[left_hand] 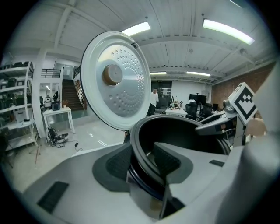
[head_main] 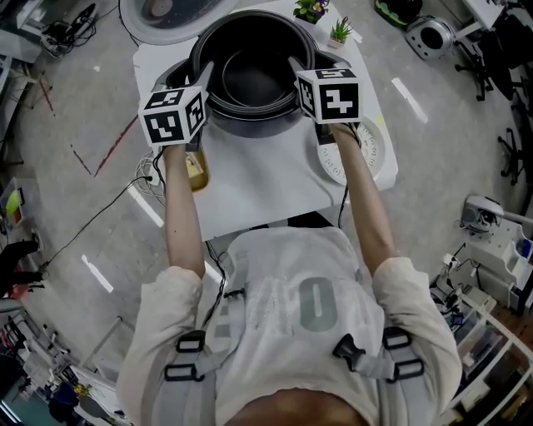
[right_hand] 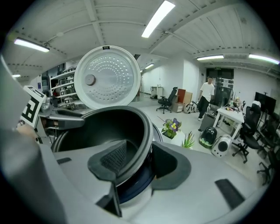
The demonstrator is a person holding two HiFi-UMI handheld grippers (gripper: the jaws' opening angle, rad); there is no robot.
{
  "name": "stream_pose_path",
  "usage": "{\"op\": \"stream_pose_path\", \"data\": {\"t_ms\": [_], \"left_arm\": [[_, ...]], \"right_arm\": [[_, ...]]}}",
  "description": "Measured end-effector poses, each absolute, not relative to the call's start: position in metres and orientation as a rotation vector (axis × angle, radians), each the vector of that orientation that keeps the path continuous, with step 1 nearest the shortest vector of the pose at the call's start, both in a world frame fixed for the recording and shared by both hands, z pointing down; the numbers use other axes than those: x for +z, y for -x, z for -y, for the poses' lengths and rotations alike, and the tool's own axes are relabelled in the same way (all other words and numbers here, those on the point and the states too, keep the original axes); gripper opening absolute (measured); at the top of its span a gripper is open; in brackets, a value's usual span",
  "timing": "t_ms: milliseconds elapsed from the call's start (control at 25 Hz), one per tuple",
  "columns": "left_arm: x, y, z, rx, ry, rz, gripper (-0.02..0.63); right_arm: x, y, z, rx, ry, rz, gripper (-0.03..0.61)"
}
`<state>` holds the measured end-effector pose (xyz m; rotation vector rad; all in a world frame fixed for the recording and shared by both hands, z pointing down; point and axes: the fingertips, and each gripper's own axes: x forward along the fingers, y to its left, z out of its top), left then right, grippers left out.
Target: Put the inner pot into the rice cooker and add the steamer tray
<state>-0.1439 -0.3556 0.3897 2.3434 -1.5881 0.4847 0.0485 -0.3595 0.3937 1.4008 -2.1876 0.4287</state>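
Observation:
The dark inner pot (head_main: 254, 79) sits low in the rice cooker (head_main: 250, 126) on the white table, and the cooker's blue ring shows just under its rim. My left gripper (head_main: 204, 73) straddles the pot's left rim (left_hand: 136, 146), with one pad inside and one outside, both pressing on it. At the right rim (right_hand: 148, 140) my right gripper (head_main: 293, 63) has its inner pad against the wall, while the outer pad stands off with a dark gap. The cooker's white lid (left_hand: 113, 81) stands open behind. A white perforated steamer tray (head_main: 371, 154) lies on the table, right of my right arm.
Two small potted plants (head_main: 325, 21) stand on the table behind the cooker. A yellowish bottle (head_main: 196, 173) lies under my left forearm. The table edge (head_main: 250, 223) runs close to the person's body. Cables trail on the floor at the left, and chairs and gear crowd the right.

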Motion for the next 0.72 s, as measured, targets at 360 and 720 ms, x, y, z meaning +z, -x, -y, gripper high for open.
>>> {"op": "stream_pose_path", "data": {"t_ms": [360,720], "left_arm": [[0.3893,0.1389,0.3581,0.544,-2.378,1.665,0.164],[0.3866,0.1423,0.3593,0.488,-2.378,1.639,0.166]], "right_arm": [[0.3938,-0.0537,0.3609,0.302,-1.427,2.148,0.190],[0.3915,-0.0526,0.3643,0.305,-1.456,2.183,0.190]]}}
